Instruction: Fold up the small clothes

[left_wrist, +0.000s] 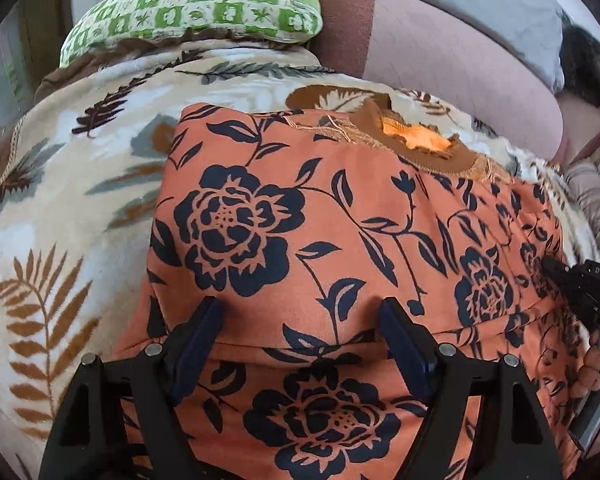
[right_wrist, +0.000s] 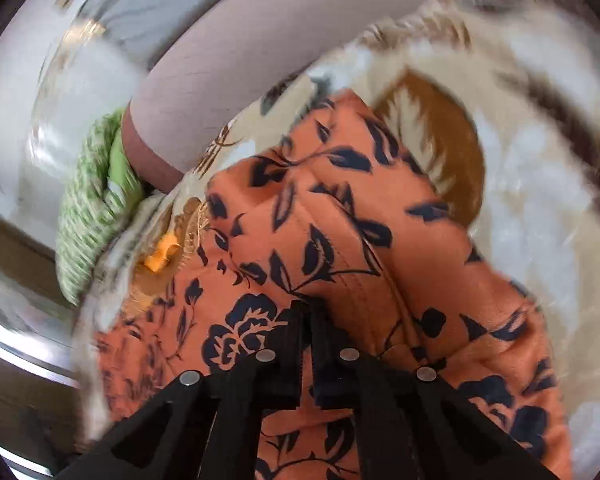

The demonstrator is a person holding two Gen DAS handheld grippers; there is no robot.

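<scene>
An orange garment with dark blue flowers (left_wrist: 320, 232) lies spread on a leaf-patterned blanket (left_wrist: 60, 208), its brown collar with an orange label (left_wrist: 416, 140) at the far side. My left gripper (left_wrist: 300, 312) is open, its fingers resting low over the cloth near a crease. My right gripper (right_wrist: 310, 308) is shut on a fold of the garment (right_wrist: 340, 240) and holds it raised; it also shows in the left wrist view (left_wrist: 572, 280) at the garment's right edge. The right wrist view is blurred.
A green checked pillow (left_wrist: 196, 8) lies at the far left of the bed. A pinkish bolster (left_wrist: 440, 60) and a grey pillow (left_wrist: 492, 4) lie behind the garment. Striped fabric (left_wrist: 596, 196) lies at the right.
</scene>
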